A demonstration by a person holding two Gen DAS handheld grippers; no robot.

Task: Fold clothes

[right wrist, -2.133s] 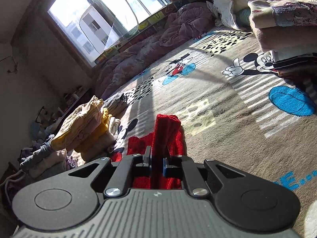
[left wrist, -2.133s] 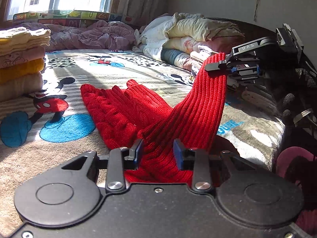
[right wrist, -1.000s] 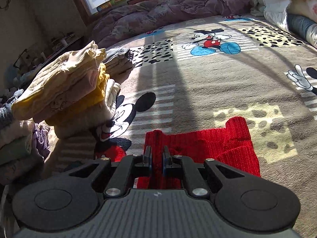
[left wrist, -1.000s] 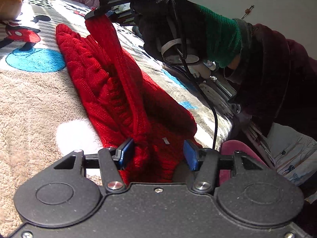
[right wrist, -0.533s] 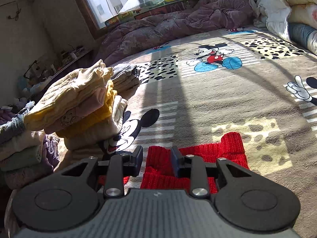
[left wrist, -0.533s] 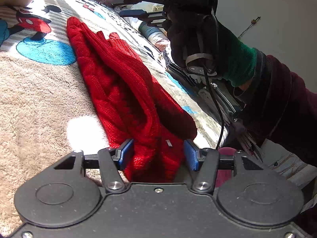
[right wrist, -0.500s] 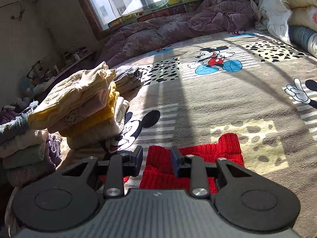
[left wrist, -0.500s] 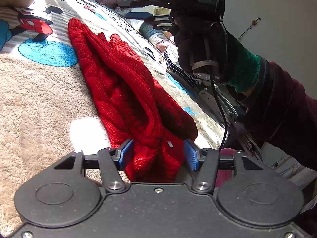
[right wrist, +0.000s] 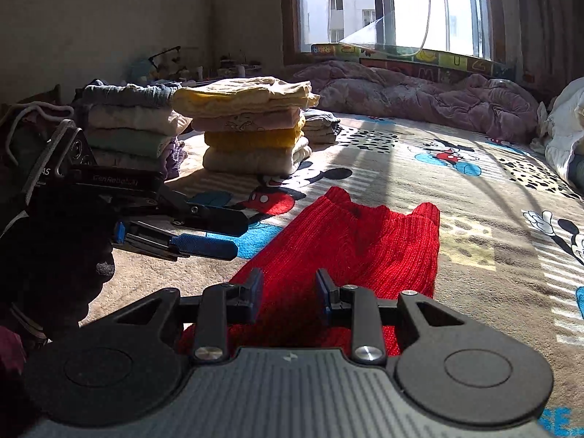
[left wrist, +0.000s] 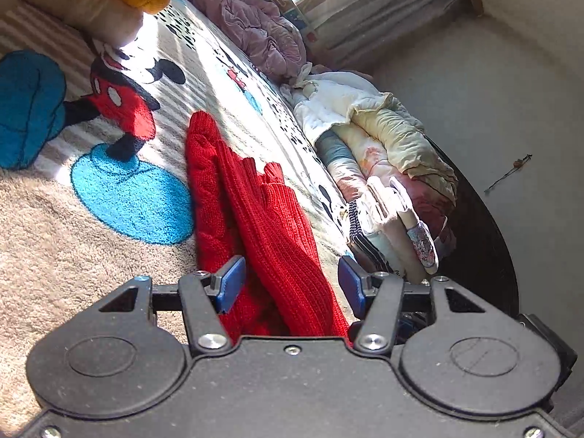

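A red knit sweater (left wrist: pixel 262 219) lies flat on the cartoon-print blanket (left wrist: pixel 54 255) with a sleeve folded over its body. In the left wrist view my left gripper (left wrist: pixel 290 284) hovers over the sweater's near end, open, its blue pads clear of the knit. In the right wrist view the sweater (right wrist: pixel 365 241) stretches away from my right gripper (right wrist: pixel 288 292), which is open just above its near edge and holds nothing. The left gripper (right wrist: pixel 233 233) shows there at the left, beside the sweater, with nothing between its fingers.
Two stacks of folded clothes (right wrist: pixel 252 135) (right wrist: pixel 135 120) stand at the blanket's far left. A purple quilt (right wrist: pixel 419 91) lies under the window. Rolled bedding (left wrist: pixel 383 138) and a small folded pile (left wrist: pixel 387 226) line the right side.
My right gripper let go of the red sleeve, opened and drew back over the sweater's near edge. The left gripper rolled and shifted, and the right hand has left its view.
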